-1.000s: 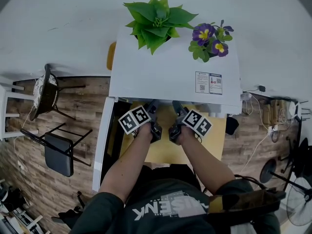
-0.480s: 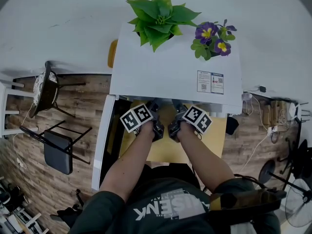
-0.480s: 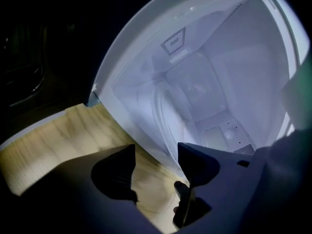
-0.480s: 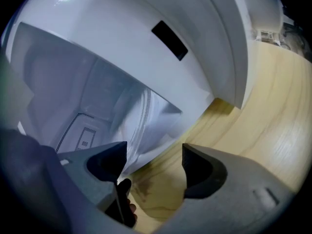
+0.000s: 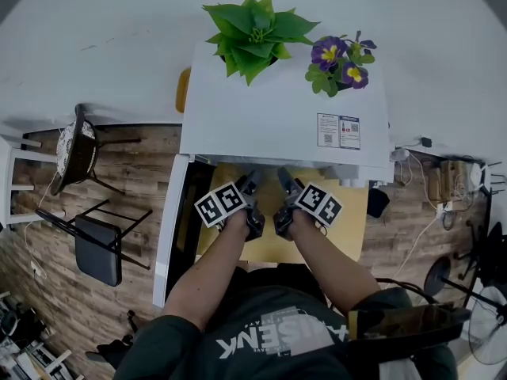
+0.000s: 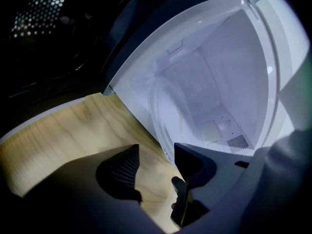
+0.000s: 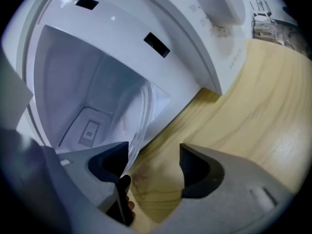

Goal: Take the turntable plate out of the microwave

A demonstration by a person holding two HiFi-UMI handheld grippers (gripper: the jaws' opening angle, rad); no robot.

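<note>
Both forearms reach fwd side by side, left hand (image 5: 236, 217) and right hand (image 5: 298, 220) each gripping a tool angled down toward the mouth of the microwave (image 5: 277, 117), just over the light-wood bench (image 5: 269, 245). Left tongs (image 5: 250, 180) (image 6: 156, 165): jaws apart and closing, w/ only bench wood and the cavity's front edge between them, nothing gripped. Right tongs (image 5: 283, 179) (image 7: 153, 167): jaws spread wide, released, bare bench between them. Counts: 2 tongs, 1 microwave, 1 door (image 5: 170, 228) swung open at the left, 1 turntable plate (image 6: 163, 108) (image 7: 139, 113), 2 potted plants on top of the oven, i.e. a green succulent (image 5: 253, 32) and a purple-flowered plant (image 5: 339, 63). The clear plate lies inside the white cavity on its floor; its front rim comes close to the inner jaw of each tool, possibly touching the right one's, though the glass edge is hard to read there.
</note>
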